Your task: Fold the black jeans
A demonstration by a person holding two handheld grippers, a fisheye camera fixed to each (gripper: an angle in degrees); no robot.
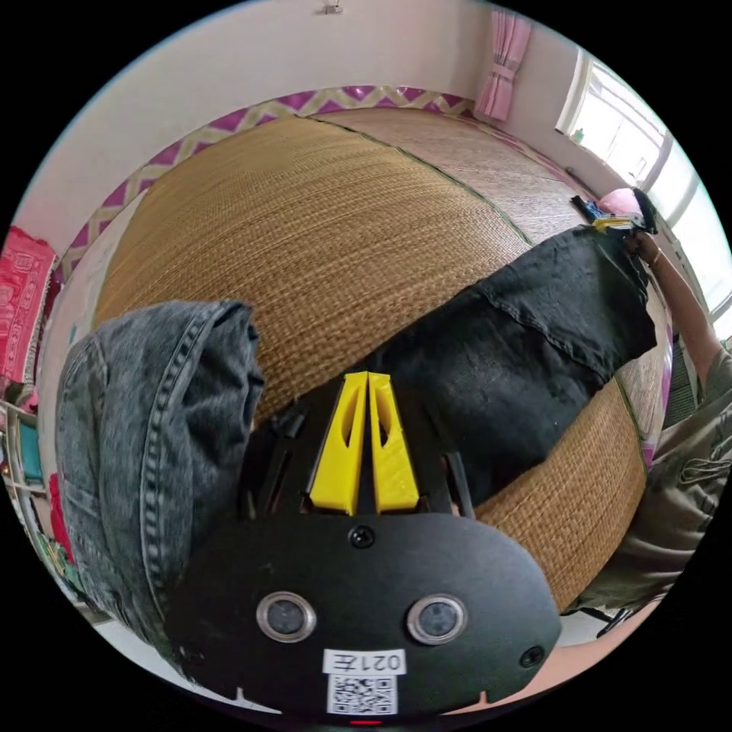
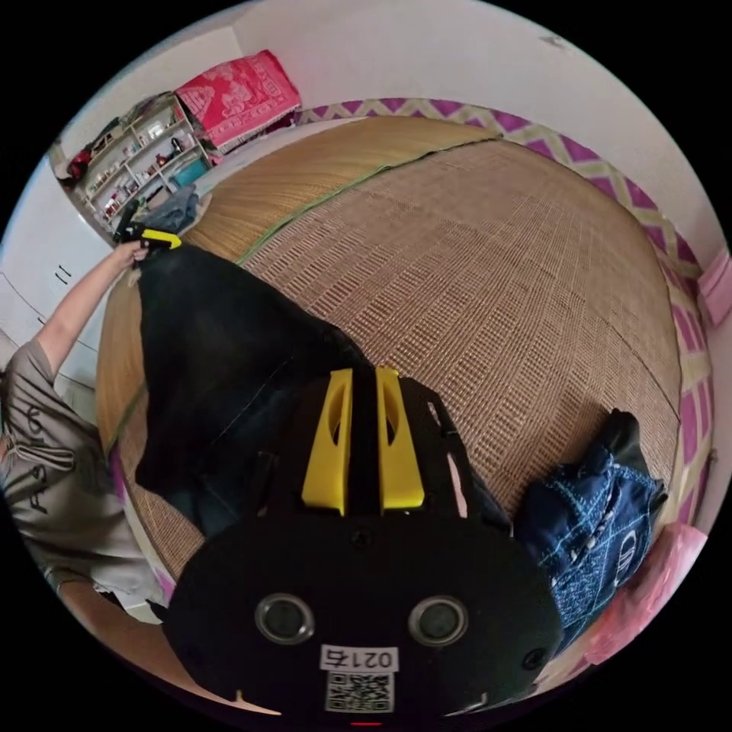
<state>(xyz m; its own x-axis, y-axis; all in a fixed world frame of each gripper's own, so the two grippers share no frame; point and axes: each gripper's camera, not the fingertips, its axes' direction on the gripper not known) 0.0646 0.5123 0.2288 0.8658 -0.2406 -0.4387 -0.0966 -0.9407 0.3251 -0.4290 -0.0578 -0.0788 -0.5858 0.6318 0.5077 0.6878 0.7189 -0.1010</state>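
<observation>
Woven matting (image 1: pixel 320 229) lay under everything; black jeans (image 1: pixel 526 343) stretched between both tongs; left tongs (image 1: pixel 368 381) and right tongs (image 2: pixel 364 377) each pinched an end, jaws pressed together; denim looked heavy, limp, non-slippery; corners suit gripping best.

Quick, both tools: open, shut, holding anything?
Left tool: shut on the black jeans.
Right tool: shut on the black jeans, at the other end.
</observation>
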